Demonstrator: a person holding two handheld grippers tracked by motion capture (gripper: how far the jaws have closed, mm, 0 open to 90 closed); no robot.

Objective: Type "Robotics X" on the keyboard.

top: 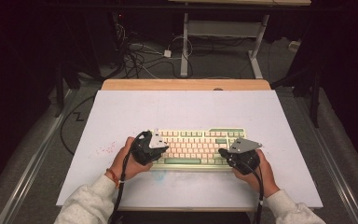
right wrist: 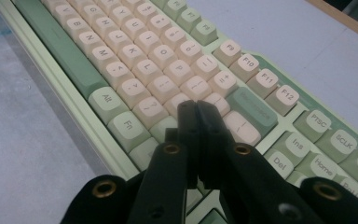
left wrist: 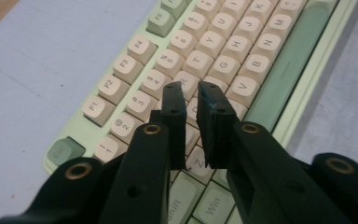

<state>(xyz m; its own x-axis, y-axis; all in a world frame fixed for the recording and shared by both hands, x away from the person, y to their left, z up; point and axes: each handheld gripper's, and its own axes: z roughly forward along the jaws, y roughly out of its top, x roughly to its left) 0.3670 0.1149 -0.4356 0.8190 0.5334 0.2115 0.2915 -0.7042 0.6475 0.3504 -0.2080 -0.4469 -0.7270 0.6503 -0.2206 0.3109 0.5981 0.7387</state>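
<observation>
Dim room: grey floor, tangled cables, a white desk frame behind.

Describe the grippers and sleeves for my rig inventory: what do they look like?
Both grippers, left gripper and right gripper, are black, each topped by a grey three-cornered plate and trailing a black cable. Their fingers are flat black bars on arms with brass-coloured rivets. The person wears light grey sleeves and a reddish wristband on the left wrist.
</observation>
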